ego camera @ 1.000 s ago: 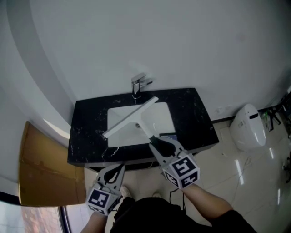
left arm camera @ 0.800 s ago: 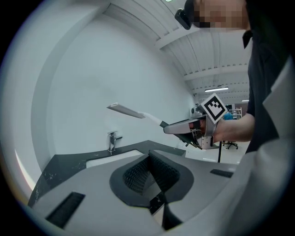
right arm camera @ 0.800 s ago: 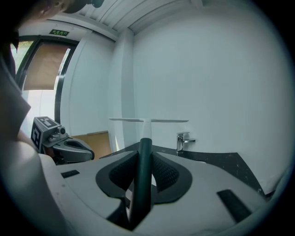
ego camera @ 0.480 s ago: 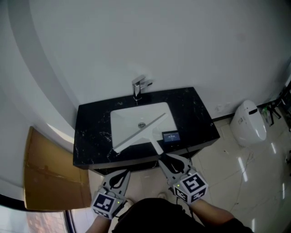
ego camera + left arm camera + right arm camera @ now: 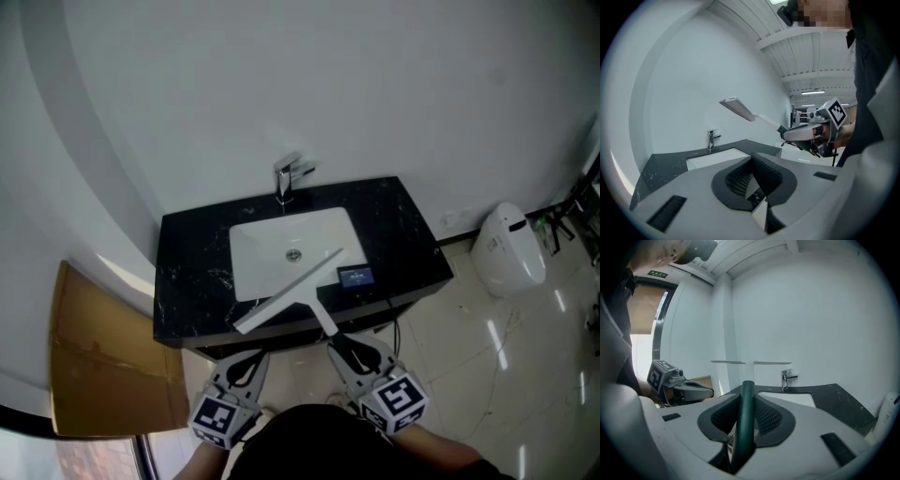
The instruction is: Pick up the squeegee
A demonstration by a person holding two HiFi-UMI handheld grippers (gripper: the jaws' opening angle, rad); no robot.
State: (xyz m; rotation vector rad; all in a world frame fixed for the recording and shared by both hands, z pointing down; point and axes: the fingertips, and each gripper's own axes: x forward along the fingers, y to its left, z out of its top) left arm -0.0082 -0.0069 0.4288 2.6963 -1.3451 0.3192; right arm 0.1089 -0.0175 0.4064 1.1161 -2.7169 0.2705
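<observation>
Squeegee (image 5: pixel 289 292) nearer, green handle (image 5: pixel 746 418) in right tool (image 5: pixel 345 349)

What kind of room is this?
Most likely a washroom: a white sink set in a black counter, a chrome faucet behind it, and a glossy tiled floor.

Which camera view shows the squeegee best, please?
The head view: the whole squeegee shows, white blade and handle running into the right gripper. The right gripper view shows its green handle clamped between the jaws, blade edge-on. The left gripper view shows it obliquely, from the side.
</observation>
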